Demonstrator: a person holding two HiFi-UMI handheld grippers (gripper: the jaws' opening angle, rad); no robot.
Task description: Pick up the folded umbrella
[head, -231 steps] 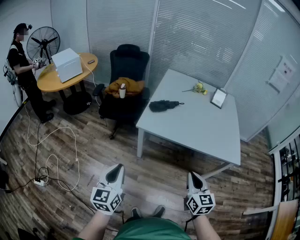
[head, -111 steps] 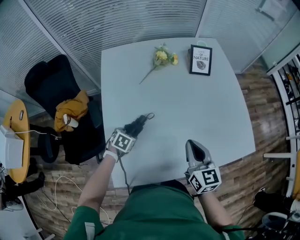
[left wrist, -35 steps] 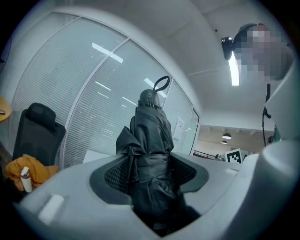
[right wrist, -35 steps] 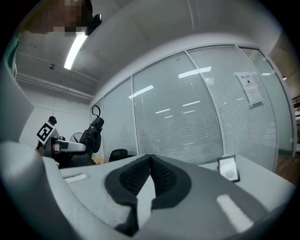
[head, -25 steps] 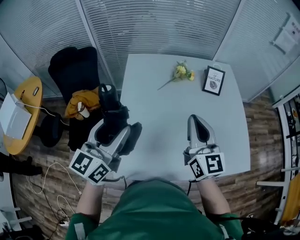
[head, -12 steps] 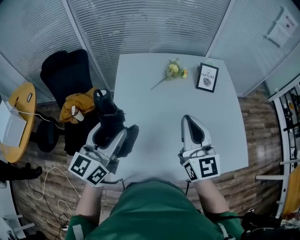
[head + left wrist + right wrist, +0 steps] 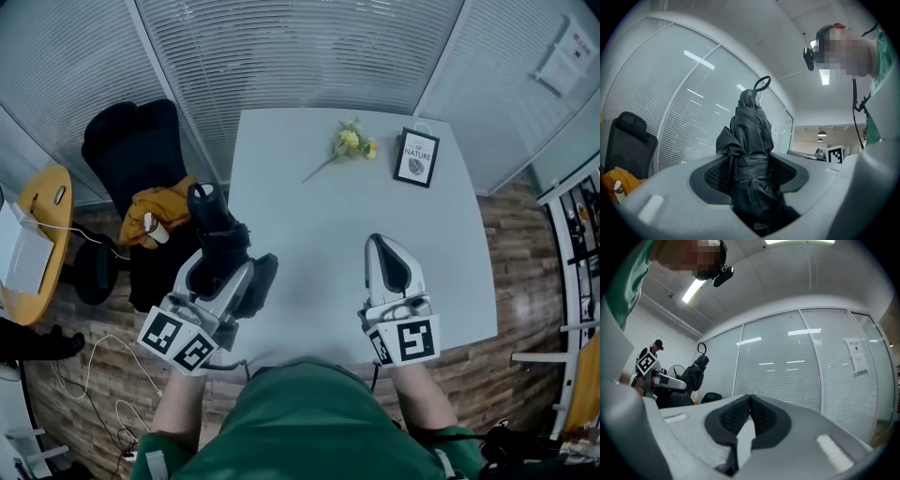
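We have the folded umbrella (image 7: 750,136) pinched between the jaws of the left gripper (image 7: 750,171). The pads press on its bunched black fabric from both sides, about where the closing band wraps it. Most of its length runs out past the jaw tips, and its wrist loop sits at the far end. A shorter part drops back behind the pads towards the gripper body. In the head view the umbrella (image 7: 214,220) stands clear of the grey counter (image 7: 375,216), so we judge the pick-up as good as done.

The right gripper (image 7: 750,408) has its jaws pressed together with nothing between them. It hangs beside the left one, well apart from the umbrella.

The risks from here come mostly from the grip itself.
- **Slipping:** The pads bite on loose, slick cloth rather than on the shaft. The folds could shift under the pads and let the umbrella creep forward out of the jaws.
- **Swinging:** The long part ahead of the tips acts as a lever. A quick tilt or roll of the hand could swing it and twist it out of line.
- **Catching:** The loop beyond the tips could catch on the chair (image 7: 131,141) near that end.
- **Dropping:** Any easing of the jaws would drop it.
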